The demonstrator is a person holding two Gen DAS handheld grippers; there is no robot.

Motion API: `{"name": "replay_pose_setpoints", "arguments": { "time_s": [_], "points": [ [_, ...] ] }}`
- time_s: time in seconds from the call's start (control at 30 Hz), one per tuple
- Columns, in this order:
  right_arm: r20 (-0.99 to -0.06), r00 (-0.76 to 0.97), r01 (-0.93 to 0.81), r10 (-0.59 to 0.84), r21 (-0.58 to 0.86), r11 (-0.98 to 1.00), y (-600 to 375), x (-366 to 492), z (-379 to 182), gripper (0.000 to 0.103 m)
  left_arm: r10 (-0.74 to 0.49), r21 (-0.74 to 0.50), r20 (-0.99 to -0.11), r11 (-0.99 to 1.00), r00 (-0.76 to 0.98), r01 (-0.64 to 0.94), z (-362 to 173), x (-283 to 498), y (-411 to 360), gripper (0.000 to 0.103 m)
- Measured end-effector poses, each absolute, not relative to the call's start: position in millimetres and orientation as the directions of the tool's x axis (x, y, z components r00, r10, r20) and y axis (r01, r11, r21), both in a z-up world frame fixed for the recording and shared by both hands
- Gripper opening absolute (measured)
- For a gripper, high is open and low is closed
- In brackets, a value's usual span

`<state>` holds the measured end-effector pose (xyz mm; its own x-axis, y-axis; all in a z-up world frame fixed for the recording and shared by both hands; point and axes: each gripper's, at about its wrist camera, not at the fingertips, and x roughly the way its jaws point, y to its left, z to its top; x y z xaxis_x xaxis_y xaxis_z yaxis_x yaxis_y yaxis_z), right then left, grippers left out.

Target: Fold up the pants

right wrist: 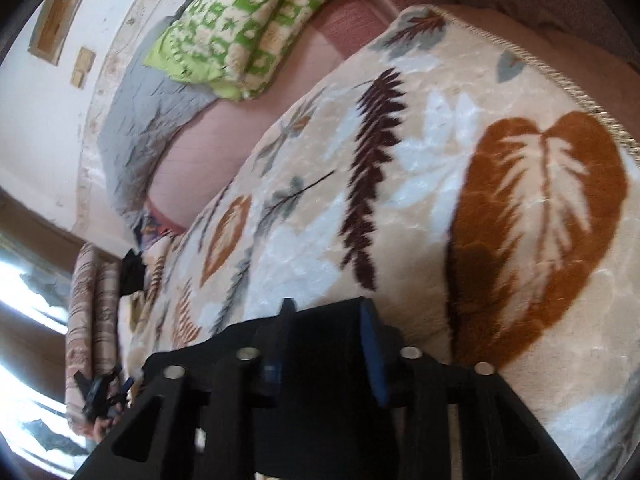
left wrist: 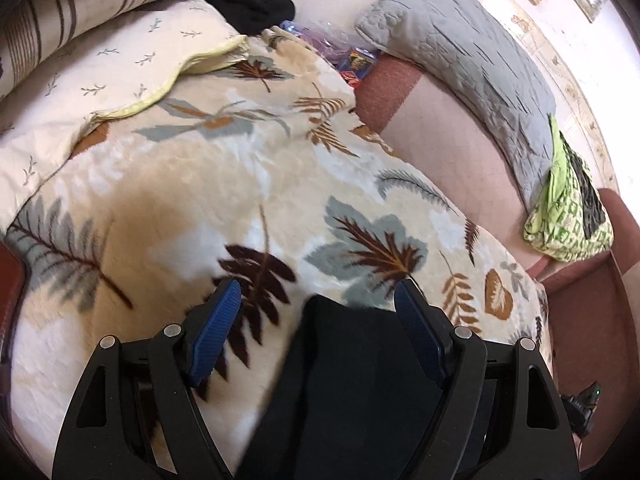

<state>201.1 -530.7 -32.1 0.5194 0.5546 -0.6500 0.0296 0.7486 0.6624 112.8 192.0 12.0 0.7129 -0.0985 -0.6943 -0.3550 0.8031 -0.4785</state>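
black cloth, the pants, fills the space between the blue pads of the left tool in its own view. the jaws stand wide apart there, one pad well off to each side of the fabric, so the cloth lies between them without being pinched. my reading is that the left tool is set to take a hold or has just let one go; which of the two cannot be told.

ahead of the left tool spreads a plush leaf-print blanket, cream with brown and grey-blue leaves, which serves as the bed to fold on. further ahead and to its left sits a cream pillow with a pale yellow trim, and beyond that a dark bundle of clothing. ahead and to its right a grey quilted pillow leans by the wall, with a green patterned cloth at its near end.

the right tool shows its pads much closer together, with black fabric of the pants packed between and below them. it looks clamped on the cloth, though the dark-on-dark blur makes this a judgement. holding one edge firmly while the other tool stands open would suit carrying the pants over the blanket for a fold. the soft pile may drag on the fabric.
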Motion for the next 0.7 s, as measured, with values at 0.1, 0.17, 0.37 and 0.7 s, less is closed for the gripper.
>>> {"name": "replay_pose_setpoints", "arguments": {
  "time_s": [0.1,0.17,0.37,0.7],
  "points": [
    [-0.652,0.504,-0.01,0.566,0.651,0.759,-524.4,199.0,-29.5,0.015,-0.104,-0.514,-0.673,0.778,0.732,-0.362,9.9,114.4,209.8,0.08],
    [-0.67,0.504,-0.013,0.545,0.626,0.78,-521.0,198.8,-29.7,0.007,-0.114,-0.54,-0.655,0.763,0.747,-0.357,7.3,117.7,222.1,0.08],
    [-0.693,0.526,-0.04,0.493,0.558,0.829,-513.4,194.3,-20.7,0.004,-0.212,-0.576,-0.676,0.75,0.706,-0.326,-16.1,140.0,238.3,0.08],
    [-0.707,0.52,-0.056,0.479,0.531,0.846,-513.7,192.5,-20.1,0.004,-0.382,-0.52,-0.686,0.852,0.62,-0.051,-18.1,151.0,195.3,0.08]
  ]
}}
